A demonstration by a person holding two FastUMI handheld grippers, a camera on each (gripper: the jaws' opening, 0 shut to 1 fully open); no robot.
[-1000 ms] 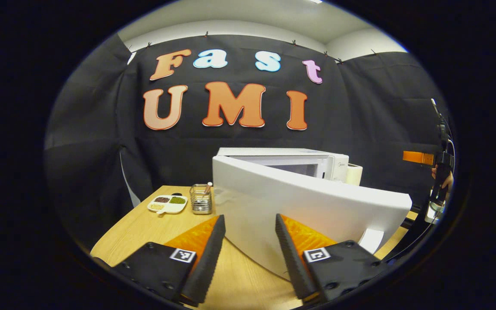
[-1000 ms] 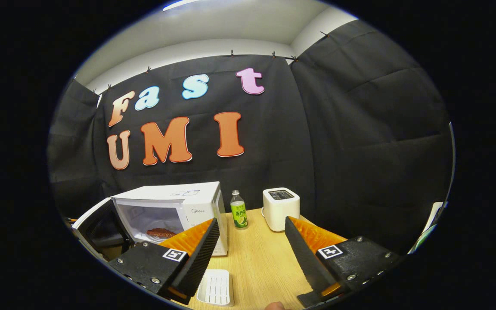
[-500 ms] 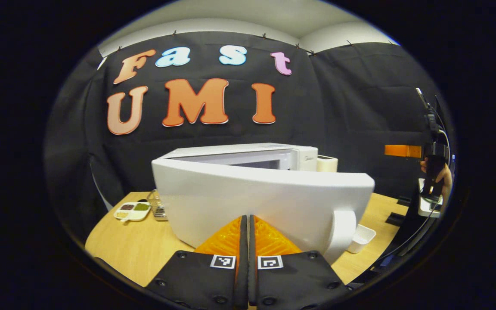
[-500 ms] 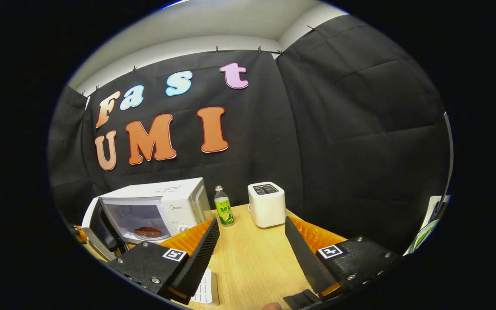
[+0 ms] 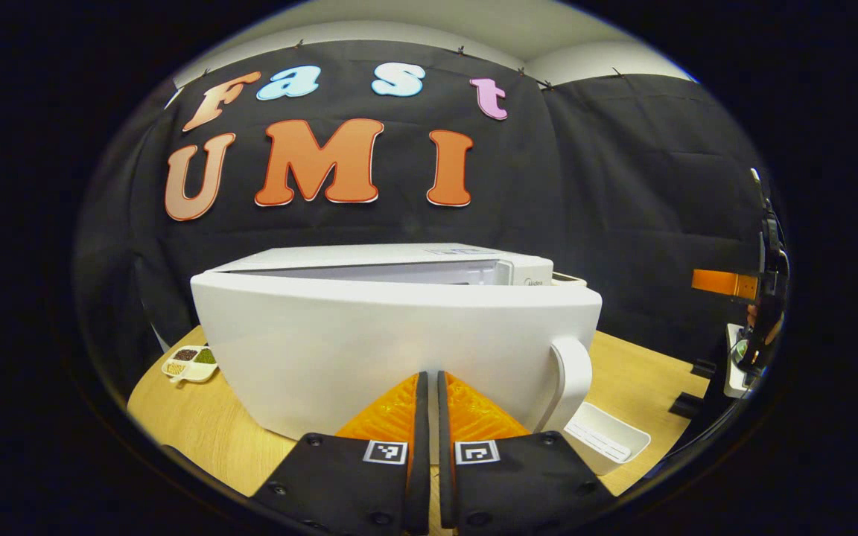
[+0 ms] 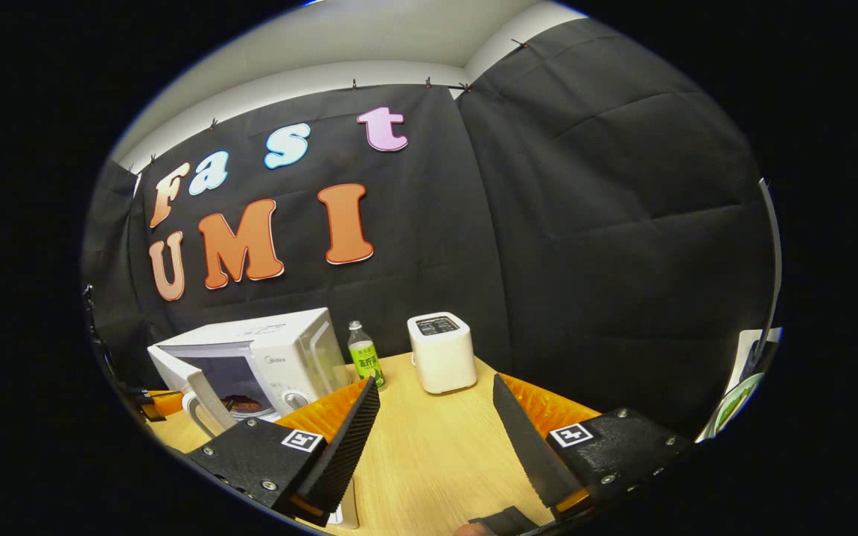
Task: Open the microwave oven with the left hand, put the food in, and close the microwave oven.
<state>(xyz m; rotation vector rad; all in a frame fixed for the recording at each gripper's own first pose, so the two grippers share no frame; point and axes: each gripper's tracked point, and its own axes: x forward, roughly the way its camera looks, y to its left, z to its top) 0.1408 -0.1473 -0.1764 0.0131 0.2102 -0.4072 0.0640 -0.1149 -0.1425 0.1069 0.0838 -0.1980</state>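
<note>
Door (image 5: 399,342) nearly home on microwave (image 5: 399,257), dead ahead of left gripper (image 5: 429,387), fingers pressed together and empty against its face. Food (image 6: 241,403) inside. Right gripper (image 6: 433,432) wide, well off.

Even overhead light, soft shadows, sharp focus, strong fisheye bending at edges, no glare

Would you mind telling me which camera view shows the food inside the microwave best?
The right gripper view: the food shows as a reddish-brown piece inside the microwave, past the partly open door. In the left gripper view, the door faces the camera and hides the inside.
</note>
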